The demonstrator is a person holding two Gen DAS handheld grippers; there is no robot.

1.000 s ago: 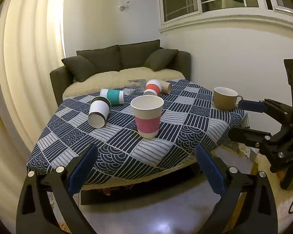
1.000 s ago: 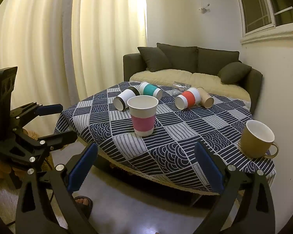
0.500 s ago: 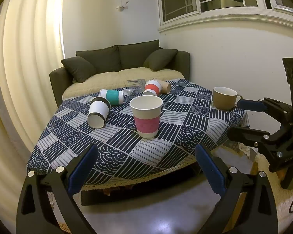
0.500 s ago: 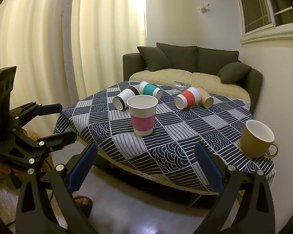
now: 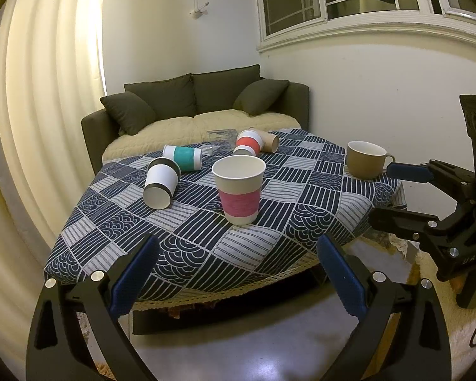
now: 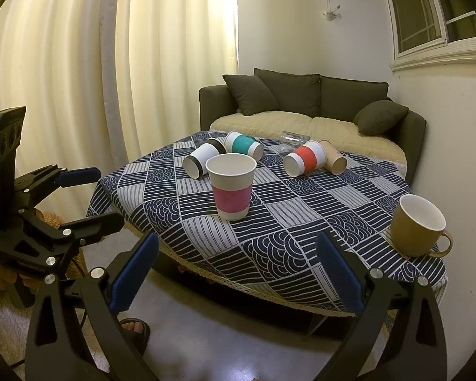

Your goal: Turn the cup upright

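Note:
A paper cup with a pink sleeve (image 5: 239, 189) (image 6: 231, 185) stands upright in the middle of the patterned table. Behind it lie several cups on their sides: a black-and-white one (image 5: 161, 181) (image 6: 203, 158), a teal one (image 5: 183, 157) (image 6: 243, 144), a red one (image 5: 249, 141) (image 6: 304, 159) and a plain brown one (image 5: 269, 141) (image 6: 333, 160). My left gripper (image 5: 238, 273) (image 6: 79, 197) is open and empty, off the table's near edge. My right gripper (image 6: 236, 270) (image 5: 396, 193) is open and empty too, also short of the table.
A tan mug (image 5: 365, 158) (image 6: 417, 228) stands upright near the table's right edge. A clear glass (image 6: 292, 141) lies at the far side. The table's cloth (image 5: 181, 244) hangs over the edges. A dark sofa (image 5: 206, 104) stands behind, a curtain (image 6: 79, 63) to the left.
Both views have shifted very slightly; the cups and both grippers keep their places and stay open.

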